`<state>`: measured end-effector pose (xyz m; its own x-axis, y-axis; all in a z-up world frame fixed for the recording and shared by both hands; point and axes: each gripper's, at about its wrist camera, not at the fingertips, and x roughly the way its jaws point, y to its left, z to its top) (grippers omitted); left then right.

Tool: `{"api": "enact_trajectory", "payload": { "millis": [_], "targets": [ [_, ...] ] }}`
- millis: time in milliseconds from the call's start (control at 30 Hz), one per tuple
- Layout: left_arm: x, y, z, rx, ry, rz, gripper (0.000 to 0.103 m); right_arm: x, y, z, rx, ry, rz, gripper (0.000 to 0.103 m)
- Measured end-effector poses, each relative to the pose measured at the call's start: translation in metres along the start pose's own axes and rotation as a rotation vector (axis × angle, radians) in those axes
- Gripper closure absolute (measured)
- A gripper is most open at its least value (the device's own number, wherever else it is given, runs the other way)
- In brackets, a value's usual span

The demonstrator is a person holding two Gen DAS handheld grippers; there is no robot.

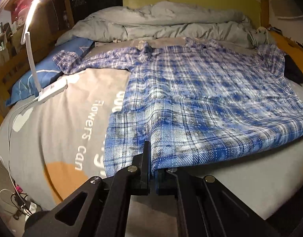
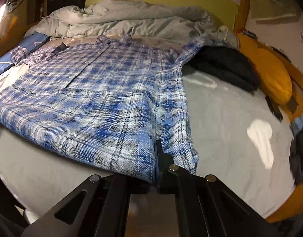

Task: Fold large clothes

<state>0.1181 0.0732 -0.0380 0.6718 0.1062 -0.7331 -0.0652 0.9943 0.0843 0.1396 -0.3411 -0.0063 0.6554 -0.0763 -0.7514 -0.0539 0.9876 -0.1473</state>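
Left tool [image 1: 150,154] and right tool [image 2: 157,154] each pinch the plaid shirt's [image 1: 200,90] near hem.

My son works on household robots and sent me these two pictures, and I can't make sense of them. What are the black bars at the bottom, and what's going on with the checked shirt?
Each picture comes from a small wide-angle camera mounted on a hand-held gripper, looking forward along its two fingers. A person holds one gripper in each hand; there is no robot arm. The black bars are those tools: the left gripper in one view, the right gripper in the other. Both are shut on the near hem of the blue plaid shirt, one toward each bottom corner. The shirt lies spread on a bed, over a grey printed cover, with a crumpled grey duvet behind it. Beside it are a white lamp, a dark garment and a yellow pillow. The blur suggests motion.
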Motion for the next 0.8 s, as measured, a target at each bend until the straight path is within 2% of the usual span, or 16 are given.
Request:
{"api": "enact_trajectory", "payload": {
  "millis": [167,300,433,500,633,733,800],
  "targets": [
    [0.005,-0.003,0.007,0.03,-0.001,0.013,0.099,0.005,0.001,0.003,-0.007,0.004,-0.019,0.1],
    [0.01,-0.01,0.024,0.078,-0.006,0.038,0.098,0.006,-0.007,0.02,0.005,-0.012,-0.004,0.098],
    [0.04,-0.02,0.062,0.191,0.033,0.061,0.096,0.019,-0.015,0.056,0.001,-0.054,0.013,0.097],
    [0.059,-0.021,0.083,0.207,0.045,0.055,0.096,0.035,-0.018,0.08,0.016,-0.089,0.035,0.097],
    [0.107,-0.014,0.134,0.183,0.073,-0.017,0.095,0.091,-0.024,0.118,0.049,-0.012,0.062,0.097],
    [0.138,-0.007,0.151,0.142,0.125,-0.059,0.094,0.12,-0.023,0.13,0.041,0.043,0.067,0.096],
    [0.152,-0.004,0.155,0.127,0.139,-0.085,0.094,0.132,-0.023,0.135,0.032,0.074,0.077,0.092]
  ]
}}
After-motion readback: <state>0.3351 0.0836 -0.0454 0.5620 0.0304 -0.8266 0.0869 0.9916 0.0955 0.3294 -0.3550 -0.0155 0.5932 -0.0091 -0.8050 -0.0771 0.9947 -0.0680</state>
